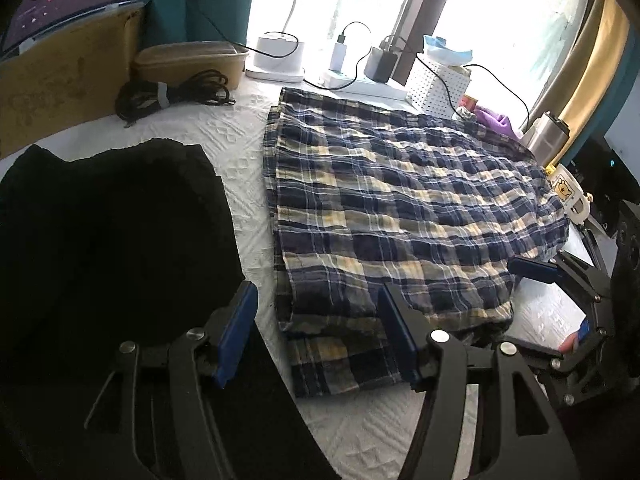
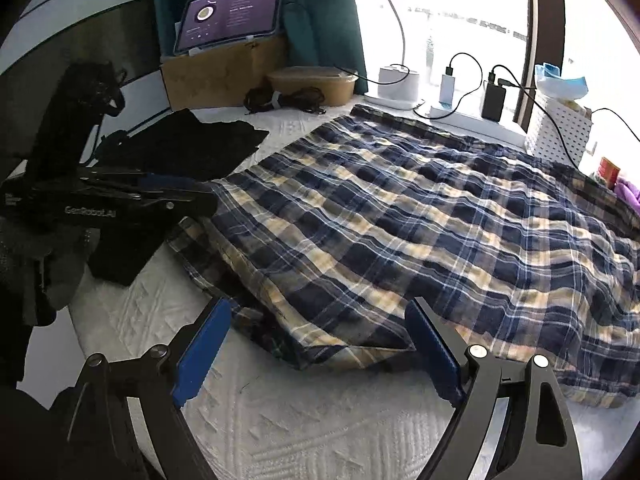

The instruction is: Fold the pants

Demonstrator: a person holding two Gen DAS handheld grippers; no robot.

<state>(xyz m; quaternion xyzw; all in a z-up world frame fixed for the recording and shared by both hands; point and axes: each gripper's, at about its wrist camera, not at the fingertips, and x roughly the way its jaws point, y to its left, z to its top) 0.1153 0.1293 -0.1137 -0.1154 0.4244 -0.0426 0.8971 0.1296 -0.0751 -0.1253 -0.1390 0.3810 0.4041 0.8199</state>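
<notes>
Plaid pants (image 1: 400, 208) lie on the white bedcover (image 1: 248, 160), already doubled over with a lower layer protruding at the near edge; further folding likely remains. Left gripper (image 1: 316, 320) and right gripper (image 2: 320, 344) both stand open, holding nothing. Only the left view shows a mug (image 1: 566, 192) beyond the cloth

Blown-out daylight from the window (image 1: 500, 20), dim foreground, strong fisheye curvature and dark vignetted corners.
</notes>
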